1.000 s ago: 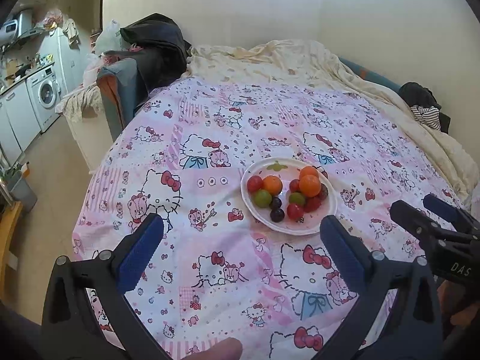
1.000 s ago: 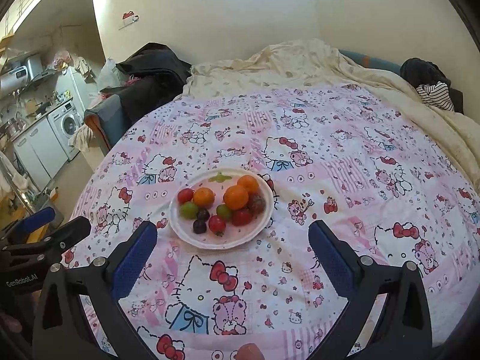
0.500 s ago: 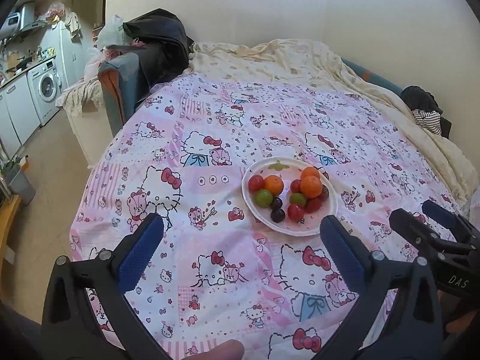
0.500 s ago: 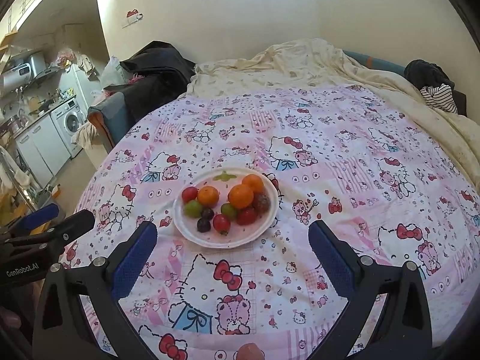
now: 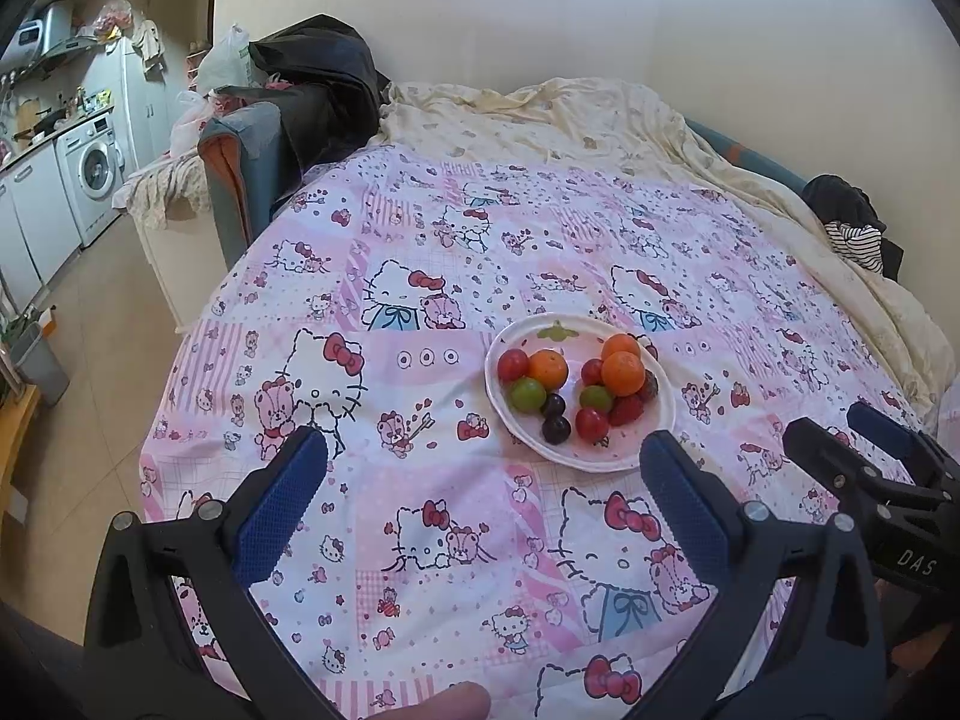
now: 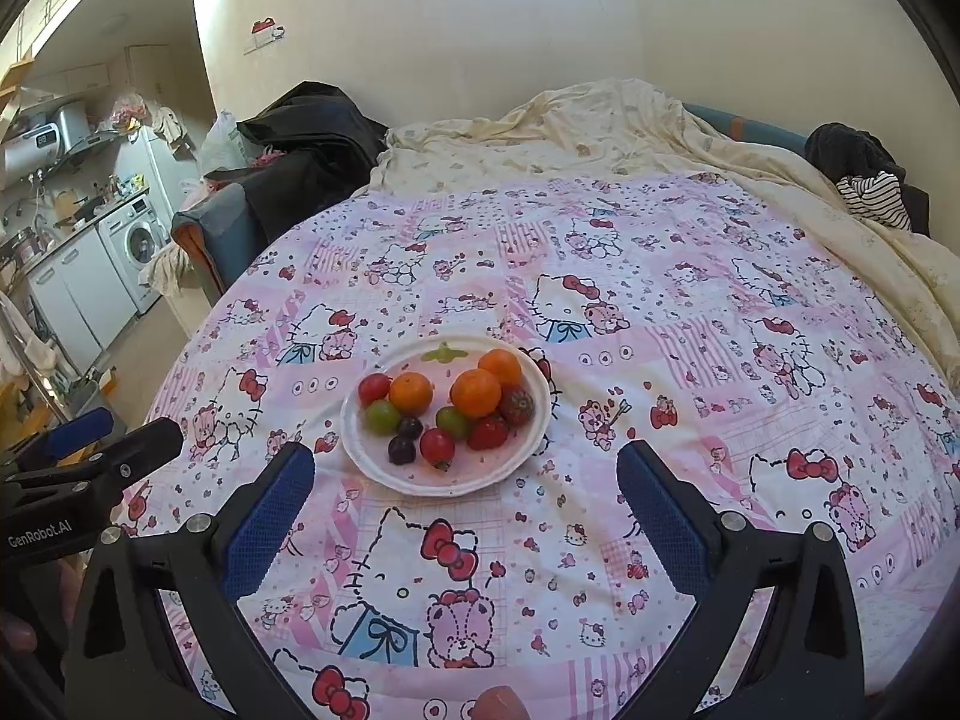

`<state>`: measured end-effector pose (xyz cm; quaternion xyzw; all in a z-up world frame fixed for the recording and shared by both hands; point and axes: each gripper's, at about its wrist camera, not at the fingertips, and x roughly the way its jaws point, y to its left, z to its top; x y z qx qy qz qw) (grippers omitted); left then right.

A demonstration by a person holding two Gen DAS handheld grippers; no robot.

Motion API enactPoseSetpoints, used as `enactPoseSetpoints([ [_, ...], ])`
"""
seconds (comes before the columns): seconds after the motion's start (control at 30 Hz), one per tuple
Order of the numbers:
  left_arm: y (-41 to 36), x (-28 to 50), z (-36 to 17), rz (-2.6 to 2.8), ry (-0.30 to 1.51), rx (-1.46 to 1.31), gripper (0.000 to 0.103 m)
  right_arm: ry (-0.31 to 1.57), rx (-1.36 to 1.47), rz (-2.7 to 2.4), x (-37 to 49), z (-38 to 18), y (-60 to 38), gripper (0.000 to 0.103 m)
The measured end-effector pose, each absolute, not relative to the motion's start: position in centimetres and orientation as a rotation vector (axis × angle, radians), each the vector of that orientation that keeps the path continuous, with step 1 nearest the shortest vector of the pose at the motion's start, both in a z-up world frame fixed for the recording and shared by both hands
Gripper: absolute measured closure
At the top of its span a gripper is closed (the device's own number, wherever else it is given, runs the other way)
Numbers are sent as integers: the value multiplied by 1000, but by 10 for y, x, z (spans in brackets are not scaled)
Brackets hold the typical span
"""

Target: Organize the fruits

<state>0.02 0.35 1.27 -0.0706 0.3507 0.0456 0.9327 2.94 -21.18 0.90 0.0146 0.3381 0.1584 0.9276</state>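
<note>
The round white plate (image 6: 516, 468) of glossy fruit sits on the pink cartoon-print bedspread (image 6: 690, 360), just ahead of the right gripper (image 6: 465, 480), whose blue-padded fingers are spread wide and empty. The left gripper (image 5: 483, 468) hangs equally wide, plate (image 5: 606, 462) ahead to its right. Three smooth oranges (image 6: 475, 393), green, red and dark round fruits, perhaps grapes, cluster together.

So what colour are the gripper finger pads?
Blue, with a fine textured surface, on black frames. The right wrist view shows the pads best.
</note>
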Motion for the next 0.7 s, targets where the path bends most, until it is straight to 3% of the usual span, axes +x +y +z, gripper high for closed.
enactPoseSetpoints([
  [0.7, 4, -1, 11, 96, 723, -145, 0, 703, 30, 327, 31, 7, -215, 0],
])
